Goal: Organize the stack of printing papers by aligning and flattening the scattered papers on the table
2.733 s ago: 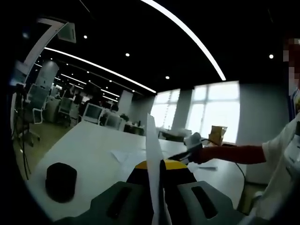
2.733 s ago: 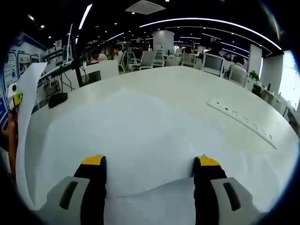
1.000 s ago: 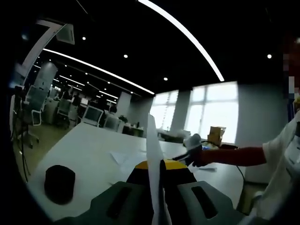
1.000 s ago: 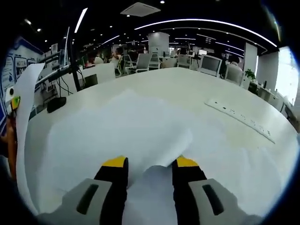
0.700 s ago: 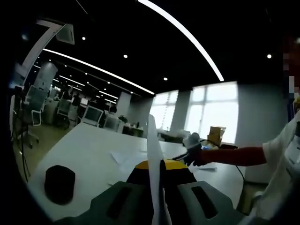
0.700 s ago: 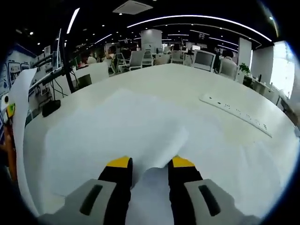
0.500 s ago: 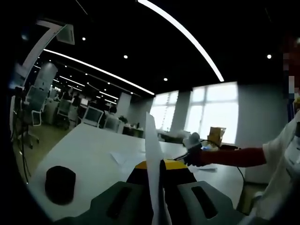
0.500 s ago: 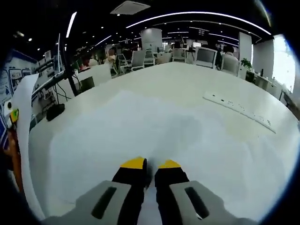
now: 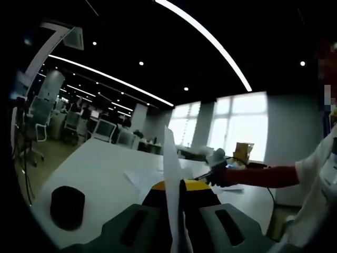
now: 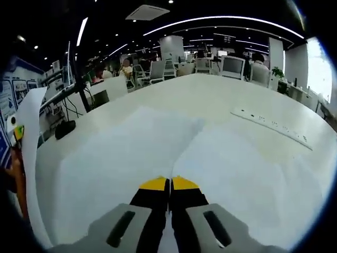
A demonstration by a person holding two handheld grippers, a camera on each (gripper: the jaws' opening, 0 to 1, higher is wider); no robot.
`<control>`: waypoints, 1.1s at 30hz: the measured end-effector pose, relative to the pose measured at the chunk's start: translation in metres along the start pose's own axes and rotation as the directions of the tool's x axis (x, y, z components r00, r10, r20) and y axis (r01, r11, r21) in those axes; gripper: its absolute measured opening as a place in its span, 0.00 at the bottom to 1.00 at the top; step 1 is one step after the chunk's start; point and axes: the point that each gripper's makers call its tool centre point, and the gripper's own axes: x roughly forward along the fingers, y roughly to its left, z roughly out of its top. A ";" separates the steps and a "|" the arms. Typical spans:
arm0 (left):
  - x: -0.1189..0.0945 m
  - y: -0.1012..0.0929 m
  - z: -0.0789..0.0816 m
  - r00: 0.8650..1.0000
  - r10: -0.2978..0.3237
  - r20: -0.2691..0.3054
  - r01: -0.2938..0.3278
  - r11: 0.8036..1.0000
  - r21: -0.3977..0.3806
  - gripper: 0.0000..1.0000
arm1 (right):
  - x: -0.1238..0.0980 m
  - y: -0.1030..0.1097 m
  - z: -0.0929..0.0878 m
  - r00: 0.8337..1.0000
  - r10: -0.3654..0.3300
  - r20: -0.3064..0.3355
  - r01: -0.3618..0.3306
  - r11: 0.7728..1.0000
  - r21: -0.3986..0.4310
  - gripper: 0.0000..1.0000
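Here, in the left gripper view, a black round object sits on the white table at the lower left. At the bottom centre the left gripper has its yellow-tipped jaws pressed together on a sheet of paper, which stands upright and edge-on, rising above the jaws. Just behind it, loose papers lie flat on the table. To the right of centre, the right gripper reaches in over the table, held at the end of a red sleeve; a white garment occupies the right edge.

In the right gripper view, a curved sheet rises along the left edge, held up off the table. A dark object lies on the table's far left edge. A wide spread of white papers covers the middle of the table. At the bottom centre the right gripper has its jaws drawn tight together, pinching the near edge of that spread; a crease runs from the jaw tips up the middle of the sheets. At the right, a long white strip lies on the table.
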 end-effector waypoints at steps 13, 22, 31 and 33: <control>0.002 -0.001 -0.001 1.000 -0.001 -0.002 0.001 1.000 -0.002 0.06 | -0.014 0.001 0.014 0.996 0.056 0.063 -0.063 0.993 0.102 0.00; 0.002 -0.001 -0.002 1.000 -0.002 -0.005 0.002 1.000 -0.001 0.06 | -0.019 0.003 0.010 0.996 0.071 0.052 -0.077 0.989 0.127 0.00; 0.004 -0.002 -0.004 1.000 -0.006 -0.009 0.006 1.000 -0.005 0.06 | -0.024 0.003 0.009 0.995 0.085 0.046 -0.090 0.988 0.125 0.00; 0.004 -0.003 -0.005 1.000 -0.005 -0.010 0.005 1.000 -0.005 0.06 | -0.025 0.005 0.009 0.995 0.090 0.045 -0.095 0.989 0.116 0.00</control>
